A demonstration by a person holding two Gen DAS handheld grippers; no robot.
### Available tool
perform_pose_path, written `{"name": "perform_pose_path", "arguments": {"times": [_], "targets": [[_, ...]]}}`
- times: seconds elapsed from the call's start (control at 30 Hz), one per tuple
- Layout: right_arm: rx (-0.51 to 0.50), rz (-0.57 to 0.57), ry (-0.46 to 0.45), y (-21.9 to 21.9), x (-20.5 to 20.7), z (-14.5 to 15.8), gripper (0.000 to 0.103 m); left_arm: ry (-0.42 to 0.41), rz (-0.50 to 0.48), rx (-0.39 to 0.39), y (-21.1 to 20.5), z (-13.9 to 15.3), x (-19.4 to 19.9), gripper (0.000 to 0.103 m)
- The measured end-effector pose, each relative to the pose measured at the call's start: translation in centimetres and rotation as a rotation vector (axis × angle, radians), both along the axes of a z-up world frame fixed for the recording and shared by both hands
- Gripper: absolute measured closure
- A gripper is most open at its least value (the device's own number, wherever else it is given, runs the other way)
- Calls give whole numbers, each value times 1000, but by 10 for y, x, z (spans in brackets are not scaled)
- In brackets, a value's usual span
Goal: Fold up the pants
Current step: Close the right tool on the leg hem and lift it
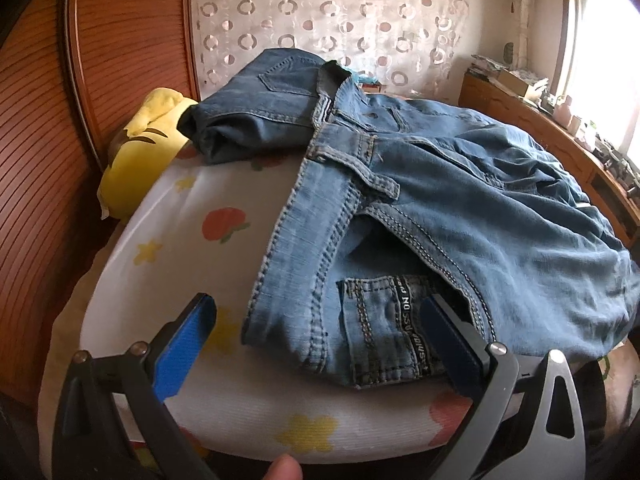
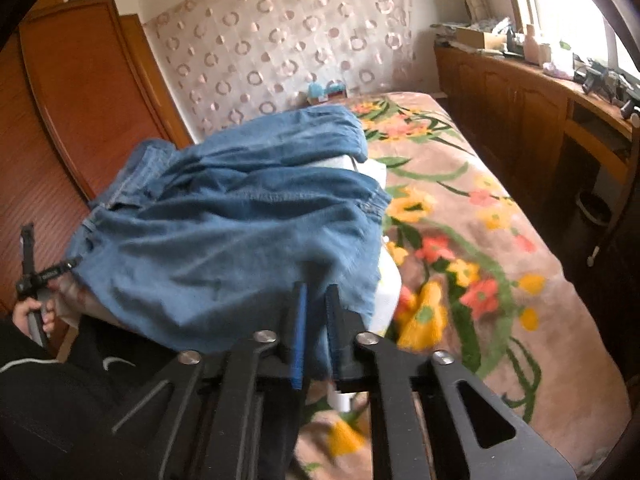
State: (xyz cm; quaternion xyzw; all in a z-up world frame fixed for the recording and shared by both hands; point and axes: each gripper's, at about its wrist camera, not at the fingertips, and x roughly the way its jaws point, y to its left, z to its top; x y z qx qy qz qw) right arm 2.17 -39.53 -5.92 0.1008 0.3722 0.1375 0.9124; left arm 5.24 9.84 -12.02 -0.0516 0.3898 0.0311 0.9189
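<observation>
Blue denim pants (image 1: 460, 208) lie bunched on a white fruit-print cushion (image 1: 180, 232); the waistband and a back pocket with a black label (image 1: 384, 336) face me. My left gripper (image 1: 320, 320) is open, its blue pads on either side of the waistband corner without touching it. In the right wrist view the same pants (image 2: 224, 232) drape over the cushion. My right gripper (image 2: 316, 300) is shut on the lower edge of the pants fabric. The left gripper's handle (image 2: 32, 280) shows at the far left.
A second folded pair of jeans (image 1: 264, 108) lies at the back of the cushion beside a yellow plush (image 1: 136, 148). A flowered blanket (image 2: 480, 260) covers the bed. A wooden wardrobe (image 1: 80, 80) stands on the left, a cluttered wooden counter (image 2: 540, 80) on the right.
</observation>
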Motion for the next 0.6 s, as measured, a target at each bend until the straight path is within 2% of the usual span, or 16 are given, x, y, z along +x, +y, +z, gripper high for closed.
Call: {"name": "perform_pose_path", "arguments": {"times": [0.27, 0.4, 0.5, 0.6], "targets": [[-9, 26, -19, 16, 5, -1, 103, 1, -1, -20, 5, -2, -1, 0], [-10, 26, -43, 20, 8, 4, 103, 7, -3, -51, 10, -6, -1, 4], [-17, 22, -54, 16, 9, 4, 103, 1, -11, -88, 15, -7, -2, 11], [-26, 1, -35, 11, 10, -4, 103, -15, -30, -108, 15, -6, -3, 25]]}}
